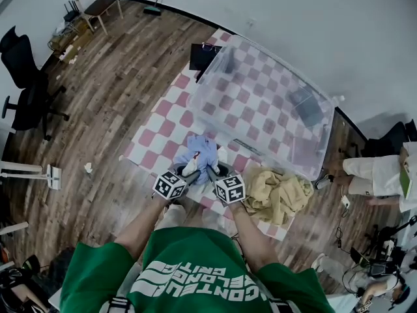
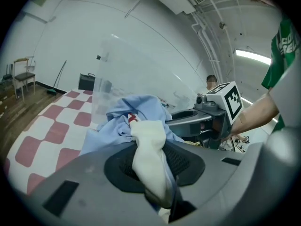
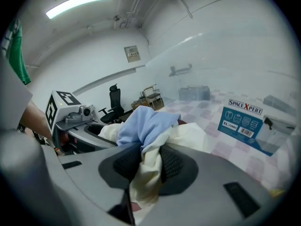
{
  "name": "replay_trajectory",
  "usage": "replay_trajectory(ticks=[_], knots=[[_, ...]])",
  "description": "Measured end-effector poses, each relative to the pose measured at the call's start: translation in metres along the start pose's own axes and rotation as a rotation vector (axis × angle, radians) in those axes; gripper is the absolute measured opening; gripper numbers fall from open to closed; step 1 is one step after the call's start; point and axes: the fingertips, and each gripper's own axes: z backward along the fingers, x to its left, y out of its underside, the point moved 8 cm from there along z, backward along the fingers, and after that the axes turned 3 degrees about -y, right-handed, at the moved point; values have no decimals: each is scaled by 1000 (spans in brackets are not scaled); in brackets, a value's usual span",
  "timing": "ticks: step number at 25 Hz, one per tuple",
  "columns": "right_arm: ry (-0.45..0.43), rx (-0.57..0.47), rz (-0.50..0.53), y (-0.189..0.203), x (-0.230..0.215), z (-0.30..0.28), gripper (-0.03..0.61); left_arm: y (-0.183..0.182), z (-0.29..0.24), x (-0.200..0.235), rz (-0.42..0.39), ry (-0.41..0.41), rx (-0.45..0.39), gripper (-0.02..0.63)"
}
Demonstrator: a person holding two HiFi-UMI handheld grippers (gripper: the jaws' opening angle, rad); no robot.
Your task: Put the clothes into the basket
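Left tool (image 2: pixel 155 175): it is gripping a fold of cream-white cloth, with both jaws pressing in on the fabric. In the head view the left tool (image 1: pixel 191 171) is sitting at the bundle's lower left edge.

Right tool (image 3: pixel 143 173): it is clamping another cream-white fold, with light blue cloth bunching just above the jaws. In the head view the right tool (image 1: pixel 215 173) is sitting just beside the left one, at the bundle's lower right edge.

Clothes: the crumpled light blue and cream-white cloth bundle (image 1: pixel 202 151) is hanging between the two tools, over the mat and outside the bin, just on the bin's near side. A small red patch is showing in the bundle (image 2: pixel 136 111), and blue is lying over cream in the right gripper view (image 3: pixel 146 124).

Basket: the large clear plastic bin (image 1: pixel 215 103) is standing on the mat beyond the bundle, its blue label facing the right tool (image 3: pixel 244 122).

Other clothes: a rumpled yellow cloth pile (image 1: pixel 277 194) is lying on the mat to the right of the tools, near the bin's near corner.

Ground: the red-and-white checkered mat (image 1: pixel 163 129) is lying on the brown wooden plank floor (image 1: pixel 111 96).

Surroundings: a black office chair (image 1: pixel 26 83) is standing well apart at the left.
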Motion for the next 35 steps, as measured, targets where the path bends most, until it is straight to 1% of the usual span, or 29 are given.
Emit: replay_trajectory(ticks=[5, 13, 20, 24, 35], knots=[[20, -74, 41, -22, 19, 13, 98, -17, 23, -8, -66, 1, -60, 104], [76, -201, 105, -63, 50, 34, 97, -54, 60, -17, -181, 16, -147, 101], [129, -337, 171, -109, 75, 58, 97, -100, 94, -25, -298, 30, -240, 101], [156, -406, 195, -135, 84, 71, 95, -128, 108, -29, -360, 39, -278, 101], [247, -562, 267, -206, 81, 119, 94, -216, 121, -52, -512, 76, -382, 101]])
